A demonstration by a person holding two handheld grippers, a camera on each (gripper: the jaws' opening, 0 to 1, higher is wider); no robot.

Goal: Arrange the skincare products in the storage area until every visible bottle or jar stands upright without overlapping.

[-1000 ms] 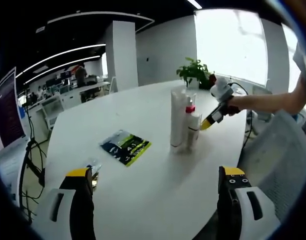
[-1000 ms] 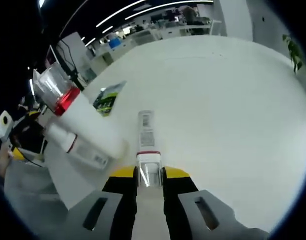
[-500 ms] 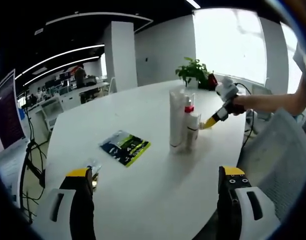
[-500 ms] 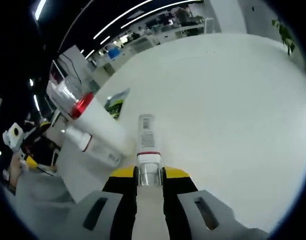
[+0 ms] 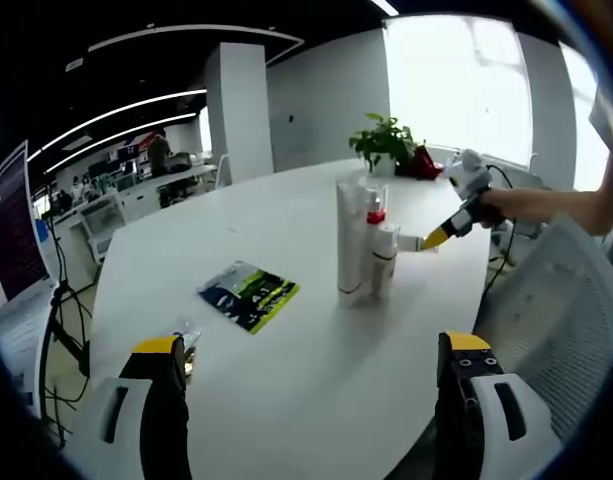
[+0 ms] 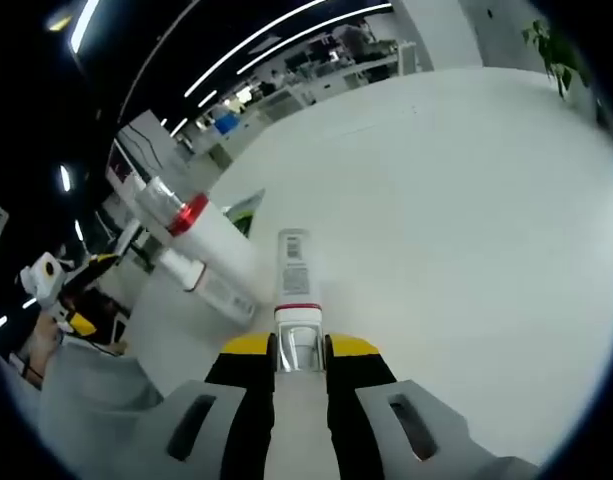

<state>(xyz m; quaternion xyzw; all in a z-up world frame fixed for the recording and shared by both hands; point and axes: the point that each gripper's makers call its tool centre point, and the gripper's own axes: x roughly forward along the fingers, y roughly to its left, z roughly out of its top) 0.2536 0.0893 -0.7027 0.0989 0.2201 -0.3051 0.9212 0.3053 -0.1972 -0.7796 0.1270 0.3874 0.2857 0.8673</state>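
A tall white tube [image 5: 350,243], a red-collared pump bottle [image 5: 370,250] and a short white bottle [image 5: 387,262] stand upright together mid-table. My right gripper [image 5: 436,237] comes in from the right, shut on a small white bottle [image 5: 410,243] held level beside that group. In the right gripper view my right gripper [image 6: 298,350] clamps the cap end of this labelled bottle [image 6: 292,275], which points away over the table. The red-collared bottle [image 6: 208,227] and the short bottle [image 6: 210,287] lean at the left. My left gripper [image 5: 311,400] is open above the near table edge.
A green and black sachet [image 5: 248,293] lies flat on the white table [image 5: 286,380], with a small clear item [image 5: 187,340] near my left jaw. A potted plant [image 5: 386,142] stands at the far edge. A mesh chair [image 5: 561,300] is on the right.
My right gripper has drawn back a little to the right from the standing bottles, still holding the small bottle. The left gripper has not moved.
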